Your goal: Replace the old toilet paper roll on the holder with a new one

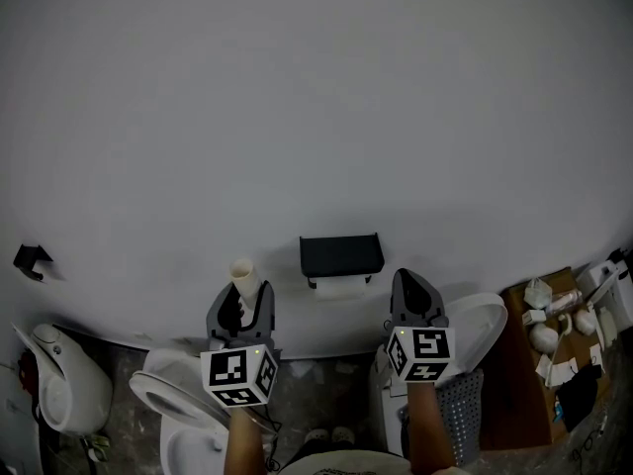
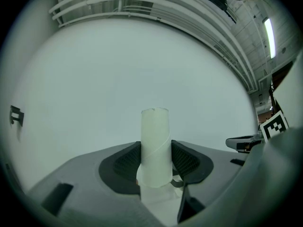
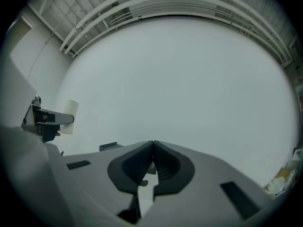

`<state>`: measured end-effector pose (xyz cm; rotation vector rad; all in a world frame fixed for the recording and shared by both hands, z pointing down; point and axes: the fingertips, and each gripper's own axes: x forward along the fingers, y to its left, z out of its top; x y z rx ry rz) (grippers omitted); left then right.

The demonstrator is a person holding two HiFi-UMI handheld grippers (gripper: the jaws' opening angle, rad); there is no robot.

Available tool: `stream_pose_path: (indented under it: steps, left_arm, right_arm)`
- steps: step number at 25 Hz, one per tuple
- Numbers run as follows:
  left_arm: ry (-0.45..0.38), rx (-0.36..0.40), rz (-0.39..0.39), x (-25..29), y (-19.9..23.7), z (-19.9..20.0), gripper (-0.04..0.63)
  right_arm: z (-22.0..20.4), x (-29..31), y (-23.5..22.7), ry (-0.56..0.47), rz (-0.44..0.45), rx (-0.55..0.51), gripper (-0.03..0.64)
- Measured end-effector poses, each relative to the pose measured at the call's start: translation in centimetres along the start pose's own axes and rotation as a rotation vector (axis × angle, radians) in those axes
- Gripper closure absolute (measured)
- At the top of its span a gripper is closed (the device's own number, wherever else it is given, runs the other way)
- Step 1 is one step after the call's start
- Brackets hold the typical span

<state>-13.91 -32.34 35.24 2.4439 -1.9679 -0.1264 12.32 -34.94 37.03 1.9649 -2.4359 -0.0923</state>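
the left gripper [image 1: 241, 307] is clamped on the old roll [image 2: 155, 137] – a bare, pale cardboard tube with no paper left on it. its dark ribbed pads [image 2: 127, 162] press the tube's lower part from both sides, and the tube stands nearly upright, leaning a little, its open top well above the jaws. the right gripper [image 3: 152, 146] holds nothing; its two jaws meet in a closed seam. both grippers point level at the wall [image 1: 316, 117], side by side and well apart, each with its marker cube [image 1: 238, 375] towards the person. from the right gripper view the left gripper appears at the far left edge with the tube sticking up from it.

on the wall between the two grippers, a little higher in the head view, hangs the holder [image 1: 341, 253] – a black box-like cover. a white roll of paper [image 1: 341, 287] sits directly under the cover, touching it. the tube in the left gripper is just left of the holder and apart from it.

further out, a small black bracket [image 1: 31, 260] is fixed to the wall at far left. below stand a white toilet [image 1: 168, 396] by the left gripper and another white fixture [image 1: 61, 384] at the left edge. a white lid [image 1: 482, 323] shows beside the right gripper, and a brown surface [image 1: 514, 364] at the right carries small white clutter.
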Motion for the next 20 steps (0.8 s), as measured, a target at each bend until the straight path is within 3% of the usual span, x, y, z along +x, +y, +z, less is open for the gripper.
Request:
stream_pose_path:
  steps: [20]
  left_arm:
    - [0.001, 0.002, -0.011, 0.29, 0.14, -0.13, 0.394]
  right_arm:
    - [-0.13, 0.21, 0.24, 0.005, -0.002, -0.004, 0.624]
